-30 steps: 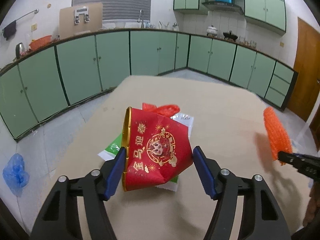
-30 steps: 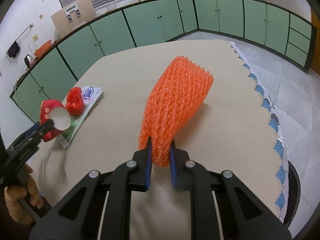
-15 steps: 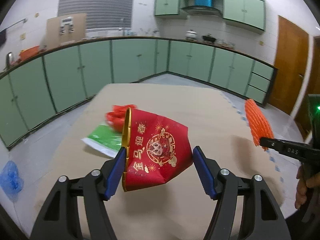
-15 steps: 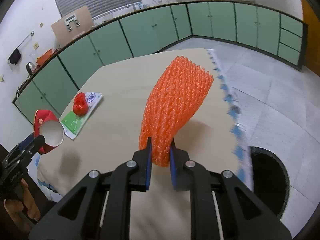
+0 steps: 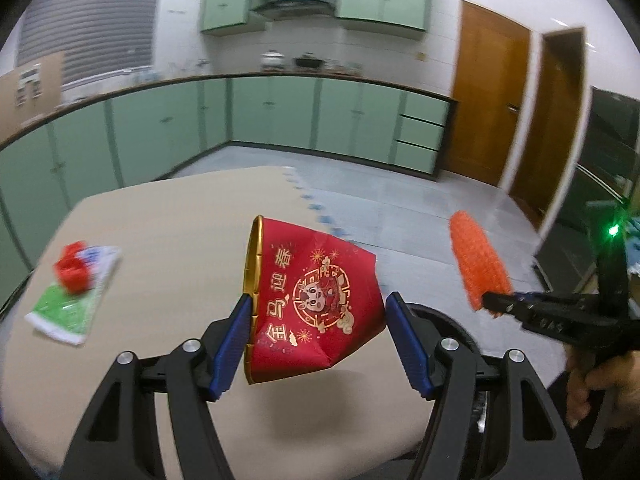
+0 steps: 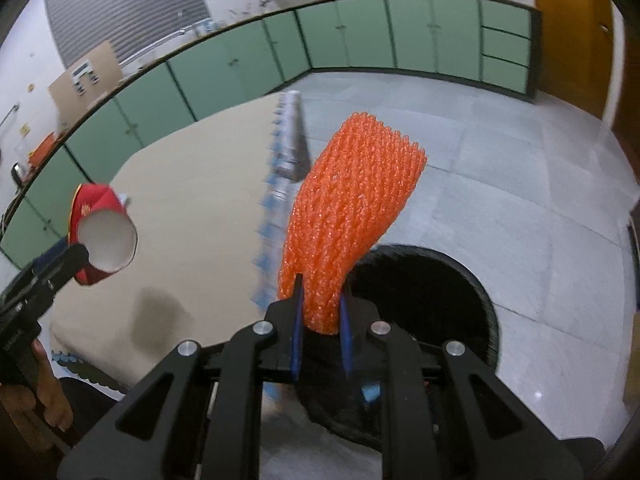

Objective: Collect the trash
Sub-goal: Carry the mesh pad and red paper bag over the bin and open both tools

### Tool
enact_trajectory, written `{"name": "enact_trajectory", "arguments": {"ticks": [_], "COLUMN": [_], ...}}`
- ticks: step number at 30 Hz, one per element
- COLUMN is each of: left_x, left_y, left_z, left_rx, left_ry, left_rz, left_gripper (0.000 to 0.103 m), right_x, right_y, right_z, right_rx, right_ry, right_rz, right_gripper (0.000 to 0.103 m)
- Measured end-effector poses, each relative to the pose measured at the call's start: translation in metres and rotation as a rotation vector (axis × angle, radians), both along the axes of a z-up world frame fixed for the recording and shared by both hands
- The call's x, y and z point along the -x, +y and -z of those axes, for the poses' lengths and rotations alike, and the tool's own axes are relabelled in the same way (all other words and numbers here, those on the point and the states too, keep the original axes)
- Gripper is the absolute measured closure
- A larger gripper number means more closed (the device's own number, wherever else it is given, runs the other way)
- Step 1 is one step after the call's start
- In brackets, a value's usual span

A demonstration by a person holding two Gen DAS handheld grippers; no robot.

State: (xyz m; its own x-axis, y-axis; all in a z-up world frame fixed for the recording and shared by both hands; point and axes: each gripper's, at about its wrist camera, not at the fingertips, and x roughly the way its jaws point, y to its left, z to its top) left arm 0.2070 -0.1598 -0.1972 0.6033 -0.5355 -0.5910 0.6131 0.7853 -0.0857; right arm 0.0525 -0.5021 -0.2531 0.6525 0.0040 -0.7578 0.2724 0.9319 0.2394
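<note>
Now the right gripper (image 6: 320,322) is pinching the orange net (image 6: 352,216) right above the black bin (image 6: 440,280), and the left gripper (image 5: 316,344) is clamping the red cup (image 5: 316,304) over the table (image 5: 168,240) just beside the bin. Carrying step; next comes letting go over the bin's mouth.

2 claws (image 5: 318,336) (image 6: 320,338), 1 red cup (image 5: 316,304), 1 orange foam net (image 6: 352,216), 1 bin (image 6: 460,280).

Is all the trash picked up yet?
Not yet. Nothing visibly binned. The left gripper holds a squashed red paper cup, and the right gripper pinches an orange foam net sleeve above the black round bin. A red crumpled wrapper and green-white packet remain on the table.
</note>
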Motion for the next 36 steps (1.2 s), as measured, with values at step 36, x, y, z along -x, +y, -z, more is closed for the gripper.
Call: {"name": "enact_trajectory", "arguments": {"ticks": [36], "left_x": [0.016], "left_y": [-0.167], "left_z": [0.085], "left_rx": [-0.168], "left_ry": [0.121], "left_rz": [0.303], "left_gripper": [0.03], "right_x": [0.037], "right_y": [-0.086], "right_z": [0.079], "right_rx": [-0.129], "right_ry": [0.157], "right_rz": [0.111], "right_gripper": [0.07]}}
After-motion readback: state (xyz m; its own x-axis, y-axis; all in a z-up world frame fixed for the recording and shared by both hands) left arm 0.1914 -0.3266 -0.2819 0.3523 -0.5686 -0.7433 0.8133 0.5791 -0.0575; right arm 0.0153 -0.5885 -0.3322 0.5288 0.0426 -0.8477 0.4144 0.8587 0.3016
